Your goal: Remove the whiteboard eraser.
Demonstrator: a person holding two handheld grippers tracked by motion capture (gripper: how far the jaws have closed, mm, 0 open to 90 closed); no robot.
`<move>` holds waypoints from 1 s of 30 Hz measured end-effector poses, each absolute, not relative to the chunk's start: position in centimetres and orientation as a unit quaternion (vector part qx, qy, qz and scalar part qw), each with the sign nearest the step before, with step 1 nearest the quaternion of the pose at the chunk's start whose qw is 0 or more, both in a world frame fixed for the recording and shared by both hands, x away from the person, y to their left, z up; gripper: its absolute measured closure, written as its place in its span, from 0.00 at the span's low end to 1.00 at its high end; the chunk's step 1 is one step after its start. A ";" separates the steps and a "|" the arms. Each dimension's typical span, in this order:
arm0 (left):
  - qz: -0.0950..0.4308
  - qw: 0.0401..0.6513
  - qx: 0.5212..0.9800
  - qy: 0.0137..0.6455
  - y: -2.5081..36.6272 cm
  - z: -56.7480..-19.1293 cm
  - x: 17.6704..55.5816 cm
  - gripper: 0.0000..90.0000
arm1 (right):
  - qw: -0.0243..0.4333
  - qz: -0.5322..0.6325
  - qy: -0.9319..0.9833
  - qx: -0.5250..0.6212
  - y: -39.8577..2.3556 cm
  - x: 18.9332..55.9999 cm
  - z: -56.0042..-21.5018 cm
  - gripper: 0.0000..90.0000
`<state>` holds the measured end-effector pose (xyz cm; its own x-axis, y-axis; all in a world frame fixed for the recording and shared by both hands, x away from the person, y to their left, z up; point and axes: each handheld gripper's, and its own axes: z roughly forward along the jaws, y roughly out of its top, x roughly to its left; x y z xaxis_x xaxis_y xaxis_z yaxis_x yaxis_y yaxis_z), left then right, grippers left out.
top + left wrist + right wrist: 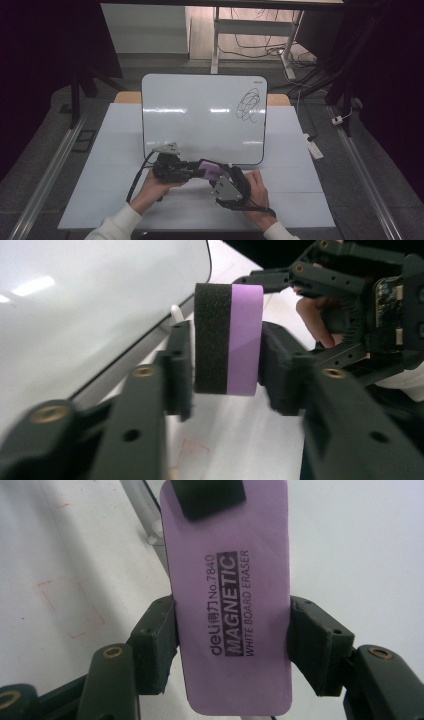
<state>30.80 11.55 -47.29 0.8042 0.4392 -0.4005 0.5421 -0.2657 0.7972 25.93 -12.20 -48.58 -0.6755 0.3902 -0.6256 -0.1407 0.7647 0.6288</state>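
A purple whiteboard eraser [210, 170] with black felt hangs just above the table in front of the whiteboard [200, 115]. My left gripper [196, 173] reaches in from the left, its jaws on either side of the eraser's felt and purple faces [227, 340]. A thin gap shows at the felt side, so it stands open. One left pad [207, 495] lies over the eraser's far end. My right gripper [232, 640] is shut on the eraser [230, 620], pads pressed on its two long edges. A black scribble [248, 105] marks the board's upper right.
The whiteboard leans upright on the far half of the pale table [120, 165]. A faint red square outline [65, 610] is drawn on the tabletop. Desk legs and cables [260, 45] lie on the floor beyond the table.
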 end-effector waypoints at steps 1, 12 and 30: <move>-0.044 0.523 0.793 0.309 11.7 -47.2 30.8 0.59 | 0.393 0.338 0.852 0.076 -12.3 26.0 -48.5 0.43; 0.038 0.521 0.790 0.321 14.2 -46.2 29.4 0.37 | 0.375 0.364 0.842 0.135 -14.2 27.3 -47.9 0.44; 0.105 0.449 0.793 0.398 22.2 -48.8 24.6 0.32 | 0.388 0.381 0.803 0.243 -17.6 30.2 -45.4 0.44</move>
<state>24.61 22.20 -48.83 0.6619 0.7249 -0.1908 0.5364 -0.2802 0.7961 30.24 -17.63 -45.35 -0.5808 0.6854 -0.4393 0.0939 0.5924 0.8001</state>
